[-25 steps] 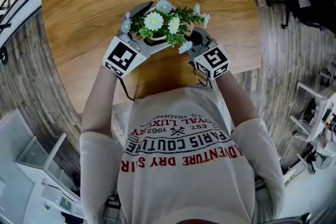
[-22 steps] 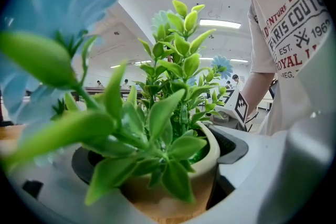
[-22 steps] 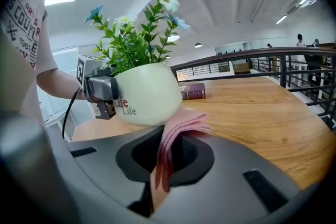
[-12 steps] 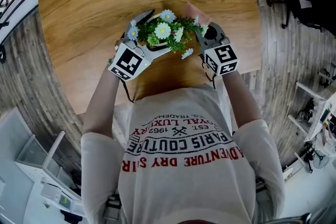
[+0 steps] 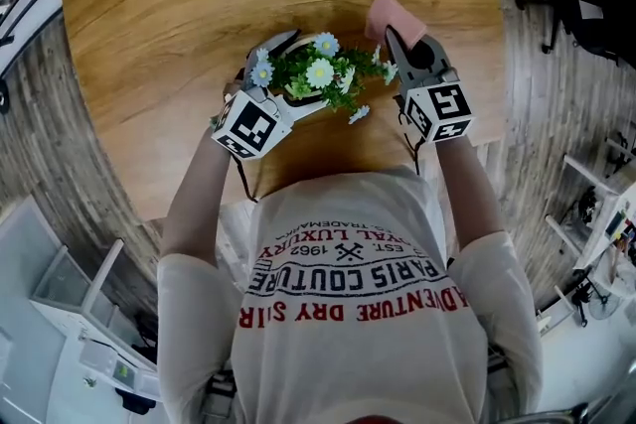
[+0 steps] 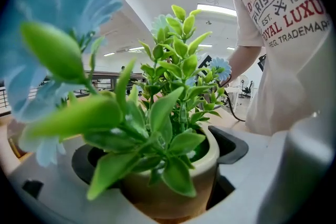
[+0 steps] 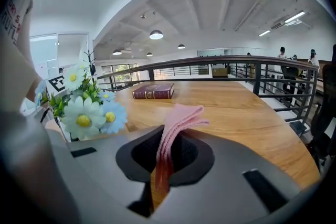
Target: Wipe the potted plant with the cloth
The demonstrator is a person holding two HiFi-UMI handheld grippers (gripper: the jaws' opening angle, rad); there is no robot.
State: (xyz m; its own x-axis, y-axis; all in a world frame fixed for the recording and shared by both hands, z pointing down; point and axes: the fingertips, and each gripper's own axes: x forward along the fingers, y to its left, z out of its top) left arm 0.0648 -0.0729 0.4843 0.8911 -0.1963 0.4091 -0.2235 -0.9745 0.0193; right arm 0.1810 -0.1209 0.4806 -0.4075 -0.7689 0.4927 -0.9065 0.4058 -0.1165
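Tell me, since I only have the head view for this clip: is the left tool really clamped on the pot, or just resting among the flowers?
Observer: Clamped. The left gripper view shows the left tool with a jaw on each side of the cream pot.
Operator: And the pink scrap ahead of the right tool?
Observer: The right gripper view shows the right tool pinching a folded pink cloth, which stands up from between its jaws.
Operator: Is the cloth on the plant yet?
Observer: No. In that view the daisies sit to the cloth's left, with bare wooden table showing between them.
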